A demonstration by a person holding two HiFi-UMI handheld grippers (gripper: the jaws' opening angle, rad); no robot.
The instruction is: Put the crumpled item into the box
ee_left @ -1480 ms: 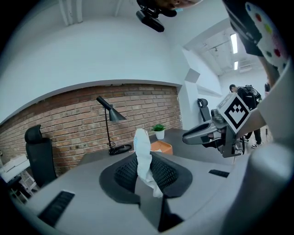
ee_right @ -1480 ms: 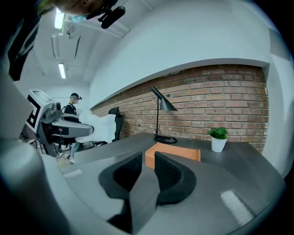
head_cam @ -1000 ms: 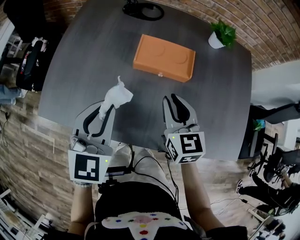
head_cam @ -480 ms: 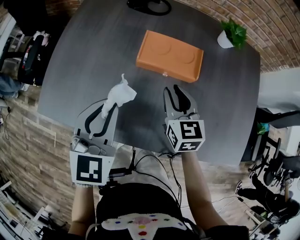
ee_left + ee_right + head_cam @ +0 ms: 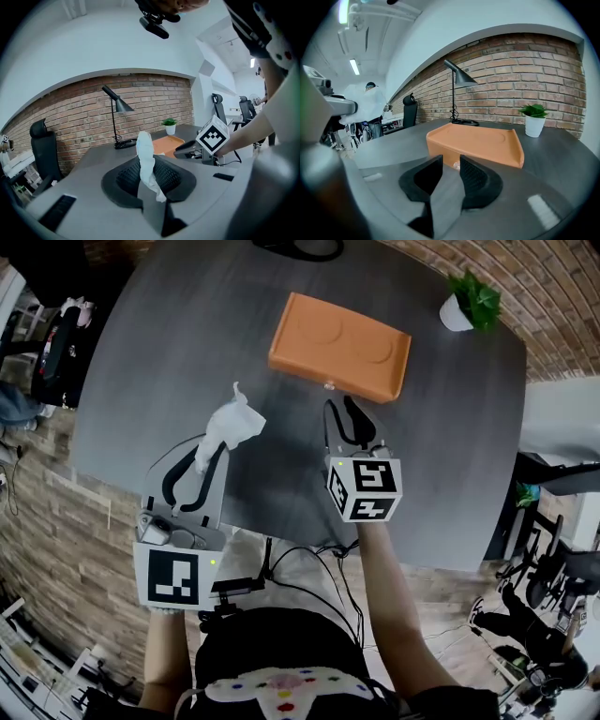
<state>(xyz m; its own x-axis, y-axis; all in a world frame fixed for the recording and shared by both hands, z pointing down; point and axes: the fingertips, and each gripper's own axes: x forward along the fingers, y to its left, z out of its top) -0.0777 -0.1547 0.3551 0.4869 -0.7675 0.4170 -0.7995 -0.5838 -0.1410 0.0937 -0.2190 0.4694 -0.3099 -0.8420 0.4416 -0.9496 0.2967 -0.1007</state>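
The left gripper [image 5: 212, 450] is pinching a crumpled white tissue [image 5: 232, 424] between its pads, jaws nearly together, with most of the paper sticking up past the tips. It is holding the tissue up over the near left part of the dark table [image 5: 159, 352], well short of the box. The right gripper [image 5: 348, 414] is carrying nothing. Its jaws have just been opening and are standing apart with only air between them.

The orange box [image 5: 339, 346] is sitting shut in the middle of the table, and the right gripper is pointing straight at its front wall. In the right gripper view a small pale knob [image 5: 456, 164] on that front edge is showing right in the gap between the jaws, a little beyond the tips. I cannot tell whether the tips are touching the box.

To my eye the person is getting ready to open the box, with the tissue already picked up and waiting. The next move looks like a careful one: the right jaws closing on that little knob or catching the lid's lip, then lifting it clear so the left gripper can bring the tissue over and let it go inside
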